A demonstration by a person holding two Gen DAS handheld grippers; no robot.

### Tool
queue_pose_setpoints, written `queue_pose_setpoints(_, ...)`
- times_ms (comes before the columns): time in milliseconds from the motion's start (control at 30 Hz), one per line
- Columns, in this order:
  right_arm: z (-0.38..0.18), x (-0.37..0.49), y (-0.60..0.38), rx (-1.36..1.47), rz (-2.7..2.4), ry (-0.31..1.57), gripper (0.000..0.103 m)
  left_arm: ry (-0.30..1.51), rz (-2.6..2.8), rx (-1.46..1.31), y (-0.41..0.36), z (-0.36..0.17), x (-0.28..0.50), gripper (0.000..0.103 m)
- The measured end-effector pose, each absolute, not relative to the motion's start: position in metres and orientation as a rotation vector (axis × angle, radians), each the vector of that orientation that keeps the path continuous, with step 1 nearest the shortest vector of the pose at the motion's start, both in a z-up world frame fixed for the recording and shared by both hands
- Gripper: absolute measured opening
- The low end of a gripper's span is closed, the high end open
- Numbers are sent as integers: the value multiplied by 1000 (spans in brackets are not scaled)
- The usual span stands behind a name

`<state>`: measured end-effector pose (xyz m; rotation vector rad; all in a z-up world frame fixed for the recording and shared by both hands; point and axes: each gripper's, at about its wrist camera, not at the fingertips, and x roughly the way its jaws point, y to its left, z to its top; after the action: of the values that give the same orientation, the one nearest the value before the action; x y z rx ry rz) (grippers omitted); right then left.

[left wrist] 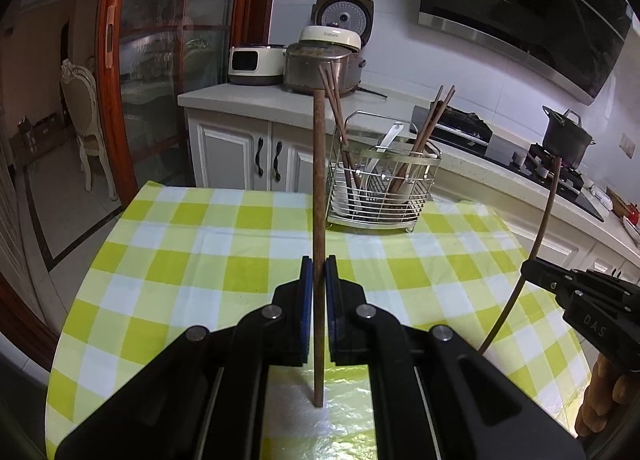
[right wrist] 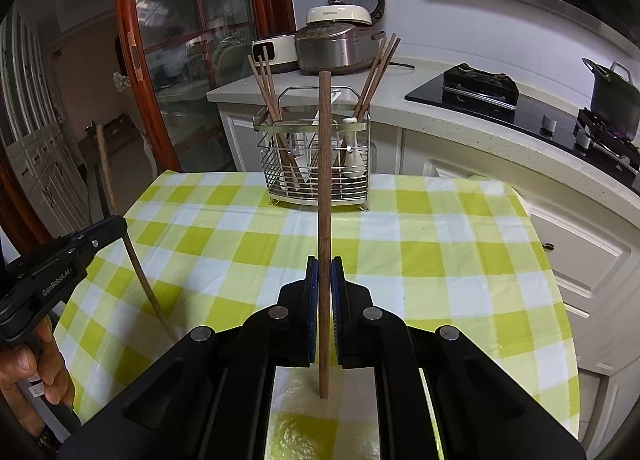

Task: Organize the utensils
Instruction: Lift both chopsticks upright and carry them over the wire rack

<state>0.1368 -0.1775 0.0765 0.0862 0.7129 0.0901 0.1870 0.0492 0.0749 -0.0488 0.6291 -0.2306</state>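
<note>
My left gripper (left wrist: pixel 319 266) is shut on a brown wooden chopstick (left wrist: pixel 319 180) held upright above the checked tablecloth. My right gripper (right wrist: pixel 324 266) is shut on a second upright chopstick (right wrist: pixel 324 180). Each gripper shows in the other's view, the right gripper (left wrist: pixel 528 266) at the right and the left gripper (right wrist: pixel 120 224) at the left. A wire utensil basket (left wrist: pixel 420 202) stands at the table's far edge, also in the right wrist view (right wrist: pixel 316 196). It holds several chopsticks (right wrist: pixel 266 88) and white spoons (right wrist: pixel 354 156).
The table wears a yellow-green checked cloth (right wrist: pixel 440 260). Behind it a white counter (left wrist: pixel 248 94) carries rice cookers (left wrist: pixel 328 64). A gas hob with a black pot (left wrist: pixel 566 138) is at the right. A glass door with a red wooden frame (left wrist: pixel 108 60) is at the left.
</note>
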Motion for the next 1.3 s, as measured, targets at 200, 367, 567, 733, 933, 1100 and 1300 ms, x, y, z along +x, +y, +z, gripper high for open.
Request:
queue_pose_setpoints(200,79,137,-178,84,88,705,9,631,-240,-44,45,76,188,7)
queue_pose_setpoints(367,86,145,-180,73,80,691,8,621,-248,-49,44,81,199,6)
queue_pose_setpoints(567,108,168,-188,65,66,650,8,574,-262,-46,40,104,221,6)
queue_pose_setpoints(733,134,193,-192,59,64,609,8,510,-264,-61,38,137,244,6)
queue_pose_setpoints(933,174,228,-197,54,48,546,8,413,-269,-72,24,182,275,6)
queue_pose_setpoints(1100,197,256,-197,53,48,506,8,330,-289,-81,11,211,295,6)
queue_pose_setpoints(1300,217,283,-199,61,51,460,8,271,-309,-114,2,226,321,6)
